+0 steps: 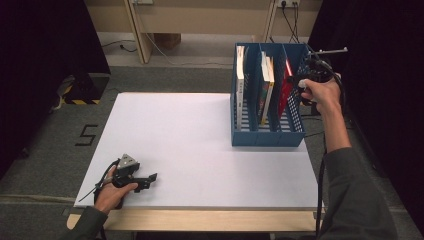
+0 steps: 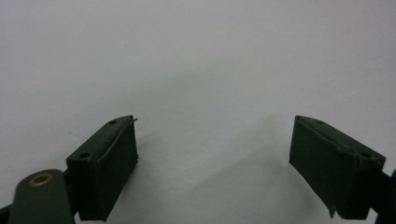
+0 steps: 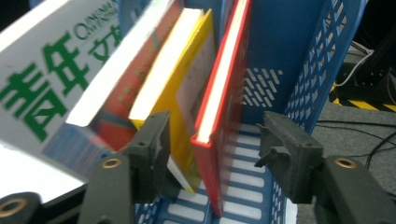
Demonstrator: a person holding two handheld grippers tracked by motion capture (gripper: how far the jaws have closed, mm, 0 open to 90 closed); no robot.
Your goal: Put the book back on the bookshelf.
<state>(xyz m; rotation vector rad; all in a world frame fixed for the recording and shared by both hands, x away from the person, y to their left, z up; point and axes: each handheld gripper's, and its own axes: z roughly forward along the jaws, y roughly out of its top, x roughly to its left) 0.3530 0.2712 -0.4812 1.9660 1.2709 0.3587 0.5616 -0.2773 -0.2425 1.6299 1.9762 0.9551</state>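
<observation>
red book stands on edge in the rightmost slot of the blue file rack, leaning on the divider. my right gripper straddles it, jaws parted and not pressing it. a yellow book sits just beside it. my left gripper rests spread wide over the white table, holding nothing.

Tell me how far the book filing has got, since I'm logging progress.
Done: the red book stands in the blue file rack's right compartment, other books beside it. In hand: nothing; the right gripper straddles the red book, jaws apart. The left gripper rests open. Left: withdrawing.
</observation>
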